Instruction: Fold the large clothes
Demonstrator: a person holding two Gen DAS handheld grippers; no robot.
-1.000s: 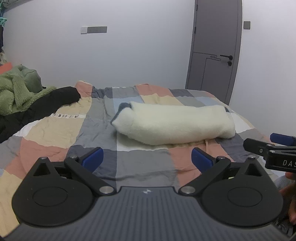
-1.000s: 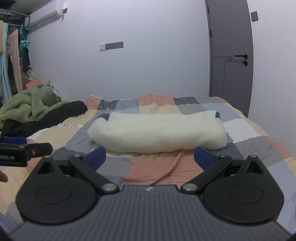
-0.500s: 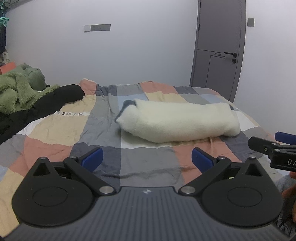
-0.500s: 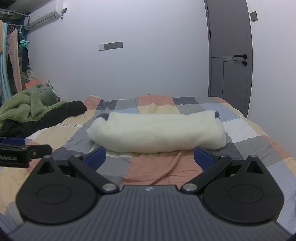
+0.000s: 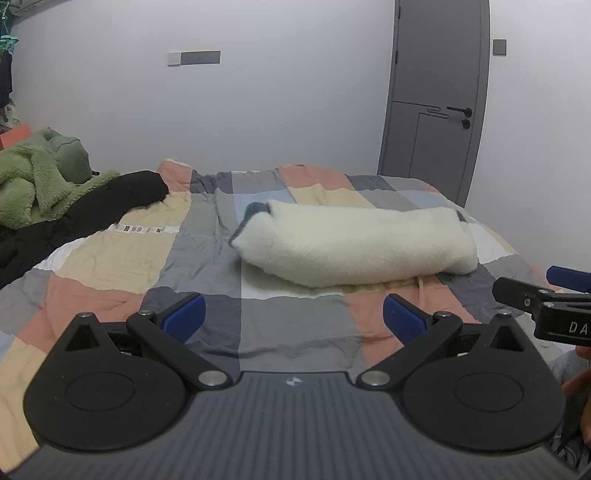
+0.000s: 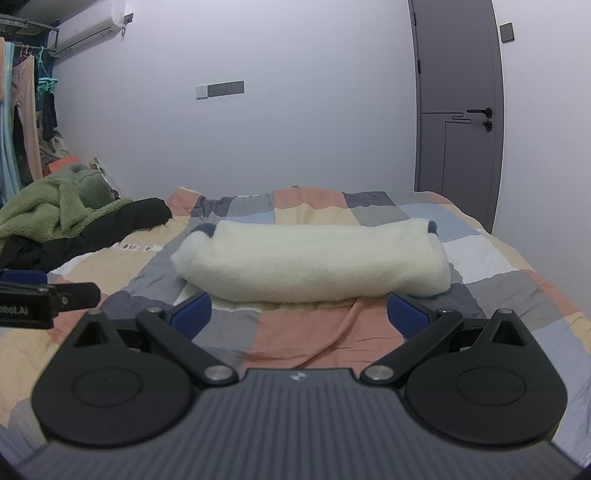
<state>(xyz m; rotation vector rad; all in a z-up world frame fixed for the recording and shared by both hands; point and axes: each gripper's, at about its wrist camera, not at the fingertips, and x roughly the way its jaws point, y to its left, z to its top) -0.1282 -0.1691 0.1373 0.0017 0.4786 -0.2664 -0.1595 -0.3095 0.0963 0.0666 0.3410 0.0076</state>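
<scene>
A grey door (image 5: 436, 107) with a black handle (image 5: 459, 109) stands upper right. A switch panel (image 6: 220, 89) sits mid-wall, an air conditioner (image 6: 92, 29) upper left, hanging clothes (image 6: 22, 122) at left edge.

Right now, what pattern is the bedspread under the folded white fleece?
The bedspread is a patchwork of grey, salmon, beige and pale blue blocks, clearest in the right wrist view.

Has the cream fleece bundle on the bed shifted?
No. In the right wrist view the cream fleece bundle lies on the same patches of the patchwork quilt.
</scene>
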